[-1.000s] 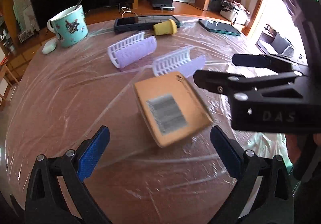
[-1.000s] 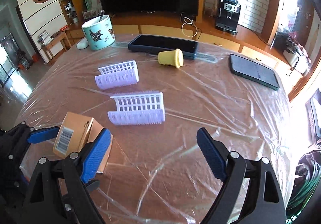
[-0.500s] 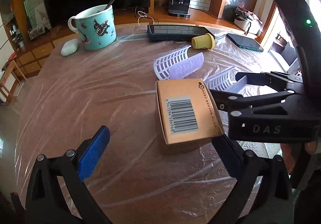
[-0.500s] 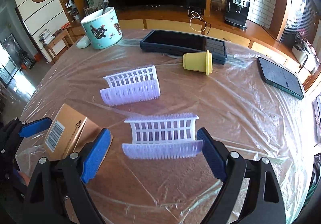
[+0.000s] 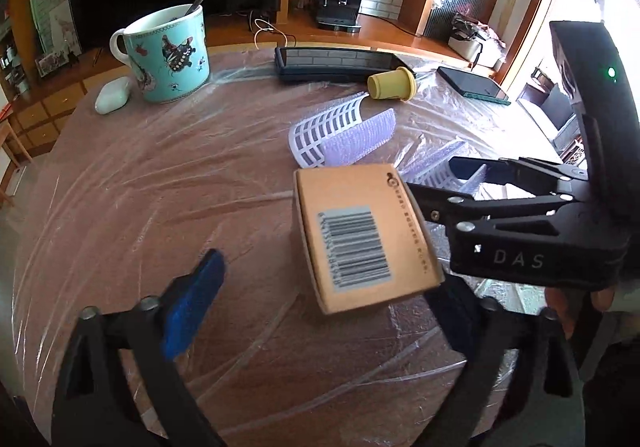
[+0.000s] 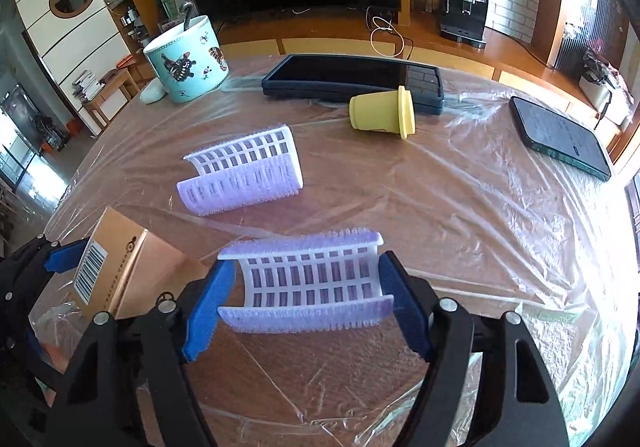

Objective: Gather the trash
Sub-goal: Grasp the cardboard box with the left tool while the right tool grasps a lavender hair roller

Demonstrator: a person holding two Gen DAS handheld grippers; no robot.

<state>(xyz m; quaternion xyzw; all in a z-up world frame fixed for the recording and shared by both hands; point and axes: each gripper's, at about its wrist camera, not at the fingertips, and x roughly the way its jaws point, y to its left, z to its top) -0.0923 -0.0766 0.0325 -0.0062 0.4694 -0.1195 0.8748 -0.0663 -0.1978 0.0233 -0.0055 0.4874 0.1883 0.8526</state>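
Altogether two lilac curlers lie on the film-covered table [image 6: 460, 215]: the near curler [image 6: 308, 283] sits between the blue pads of the right tongs [image 6: 306, 301], whose jaws are closing, both pads right at its ends, though whether they press yet I cannot tell; the far curler [image 6: 240, 177] lies apart behind it. One box [image 5: 364, 231] with a barcode stands between the pads of the left tongs [image 5: 320, 301], also closing; the left pad [image 5: 192, 307] is clear of it, the right pad hidden behind the box, so contact there is unclear. One mug [image 6: 186, 61] with a spoon, one yellow cup [image 6: 382, 113] on its side, one tablet [image 6: 352, 81], one phone [image 6: 560, 137] and one white case [image 5: 113, 95] sit farther back. From the left wrist the near curler is mostly hidden by the box and the right tongs
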